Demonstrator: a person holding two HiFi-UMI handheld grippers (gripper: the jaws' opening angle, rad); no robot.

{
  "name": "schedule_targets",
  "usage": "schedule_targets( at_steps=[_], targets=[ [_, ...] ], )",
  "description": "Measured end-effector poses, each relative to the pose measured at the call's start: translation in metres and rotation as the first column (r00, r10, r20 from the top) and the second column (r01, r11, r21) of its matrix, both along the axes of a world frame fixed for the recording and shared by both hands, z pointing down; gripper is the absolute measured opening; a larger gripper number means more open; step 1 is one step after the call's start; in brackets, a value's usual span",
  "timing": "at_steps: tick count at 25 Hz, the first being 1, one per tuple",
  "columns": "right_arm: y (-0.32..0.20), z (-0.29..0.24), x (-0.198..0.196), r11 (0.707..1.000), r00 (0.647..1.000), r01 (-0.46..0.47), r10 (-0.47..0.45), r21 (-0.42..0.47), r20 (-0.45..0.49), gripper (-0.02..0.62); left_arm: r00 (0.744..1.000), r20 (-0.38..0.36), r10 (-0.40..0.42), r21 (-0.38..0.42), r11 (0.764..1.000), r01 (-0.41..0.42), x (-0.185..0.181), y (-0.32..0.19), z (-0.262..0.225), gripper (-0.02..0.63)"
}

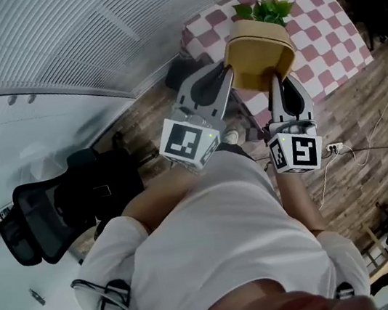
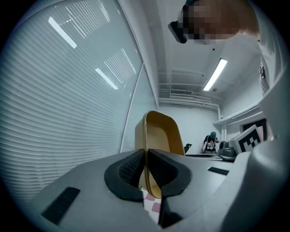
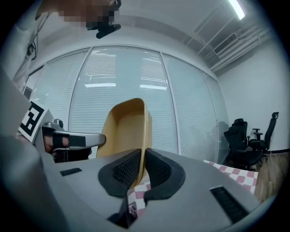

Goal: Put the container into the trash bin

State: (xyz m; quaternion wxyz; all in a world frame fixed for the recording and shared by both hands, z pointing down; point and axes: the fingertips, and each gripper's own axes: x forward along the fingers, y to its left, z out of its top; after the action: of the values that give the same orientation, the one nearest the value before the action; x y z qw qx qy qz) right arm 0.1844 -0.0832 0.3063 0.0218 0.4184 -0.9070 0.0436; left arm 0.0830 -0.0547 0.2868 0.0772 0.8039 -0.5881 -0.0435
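Note:
A yellow-tan plastic container (image 1: 258,55) hangs in the air in front of the person, held between both grippers. My left gripper (image 1: 228,73) is shut on its left rim, and my right gripper (image 1: 274,84) is shut on its right rim. In the left gripper view the container (image 2: 158,133) stands on edge with its wall pinched between the black pads of the left gripper (image 2: 146,170). From the right gripper view the container (image 3: 129,129) rises the same way out of the right gripper (image 3: 142,170). No trash bin shows in any view.
A table with a pink-and-white checked cloth (image 1: 320,26) stands beyond the container, with a green plant (image 1: 264,10) on it. A black office chair (image 1: 49,211) is at the left, and cables (image 1: 348,154) lie on the wooden floor. Blinds cover the glass wall (image 1: 50,42).

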Motion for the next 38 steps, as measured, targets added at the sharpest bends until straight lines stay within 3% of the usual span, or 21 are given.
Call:
schedule_targets(
  at_steps=[7, 13, 18, 26, 38],
  targets=[
    [0.014, 0.000, -0.069, 0.979, 0.979, 0.202, -0.202, 0.008, 0.018, 0.049, 0.979, 0.028, -0.203, -0.006, 0.979, 0.203, -0.061, 0.033, -0.003, 0.055],
    [0.038, 0.000, -0.139, 0.933, 0.933, 0.359, -0.359, 0.014, 0.020, 0.049, 0.932, 0.030, -0.361, -0.002, 0.932, 0.361, -0.122, 0.072, -0.004, 0.055],
    [0.054, -0.001, -0.182, 0.901, 0.901, 0.434, -0.435, 0.018, 0.012, 0.049, 0.898, 0.023, -0.439, -0.005, 0.898, 0.439, -0.159, 0.095, -0.003, 0.055],
    [0.068, -0.003, -0.228, 0.891, 0.892, 0.453, -0.452, 0.020, -0.015, 0.049, 0.888, -0.003, -0.460, -0.001, 0.888, 0.460, -0.205, 0.112, -0.004, 0.054],
    [0.068, -0.006, -0.285, 0.906, 0.907, 0.421, -0.420, 0.036, -0.028, 0.049, 0.910, -0.025, -0.414, 0.012, 0.910, 0.415, -0.264, 0.109, -0.006, 0.054]
  ],
)
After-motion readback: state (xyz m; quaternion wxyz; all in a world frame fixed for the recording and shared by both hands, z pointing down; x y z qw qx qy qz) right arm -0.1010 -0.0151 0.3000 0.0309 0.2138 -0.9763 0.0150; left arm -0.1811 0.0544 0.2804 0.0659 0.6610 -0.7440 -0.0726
